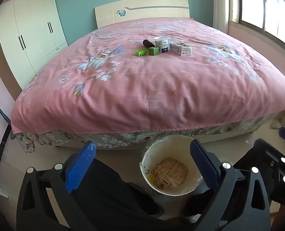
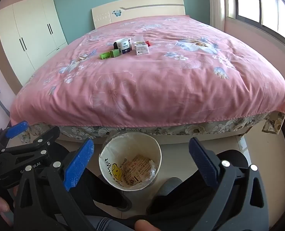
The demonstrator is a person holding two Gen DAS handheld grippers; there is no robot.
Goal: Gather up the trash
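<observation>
1. The left gripper (image 1: 142,157) is wide open and holds nothing.
2. The paper bin (image 2: 130,163) stands on the floor just below both grippers; the trash, yogurt cup (image 2: 124,45) and cartons, lies far ahead on the bed (image 2: 161,88).
3. The right gripper (image 2: 141,155) is also open and empty; I judge the collecting is at its start, and the next move needs a long reach forward.

Trash is clustered mid-bed, w/ a white yogurt cup (image 1: 162,43) upright, a white carton (image 1: 181,49) on its side just beside it, a dark roll (image 1: 148,43) behind, and a green box (image 1: 153,51) & green clip (image 1: 141,53) in front. A white bin (image 1: 171,171) w/ a wrapper inside is stood on the floor at the bed's foot
</observation>
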